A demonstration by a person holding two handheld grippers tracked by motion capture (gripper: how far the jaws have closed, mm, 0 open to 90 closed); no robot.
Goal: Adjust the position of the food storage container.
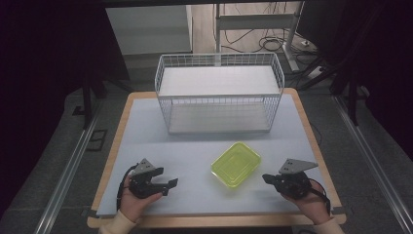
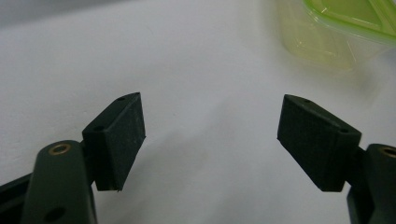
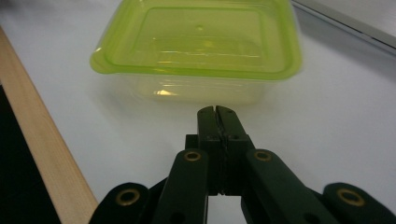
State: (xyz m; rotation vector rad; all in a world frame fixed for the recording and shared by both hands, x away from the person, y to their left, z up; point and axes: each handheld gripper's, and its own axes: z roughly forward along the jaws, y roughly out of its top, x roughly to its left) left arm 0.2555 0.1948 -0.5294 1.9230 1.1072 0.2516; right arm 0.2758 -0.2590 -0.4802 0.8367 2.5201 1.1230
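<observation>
green lidded container (image 1: 236, 164) sits on the table (image 1: 146, 131) between both grippers, before the wire basket (image 1: 219, 92); left gripper (image 1: 165, 185) spread wide, right gripper (image 1: 267, 178) clenched empty. best widen right first, then approach level

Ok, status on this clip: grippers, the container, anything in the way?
Left gripper open, empty. Right gripper shut, empty, aimed at green-lidded container. Container lidded, on the table between both grippers, in front of wire basket. Nothing between grippers and container.

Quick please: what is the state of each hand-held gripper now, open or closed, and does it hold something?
Left hand-held gripper: open, jaws wide apart, holding nothing.
Right hand-held gripper: closed, jaws pressed together, holding nothing; it points at the green-lidded container.
</observation>
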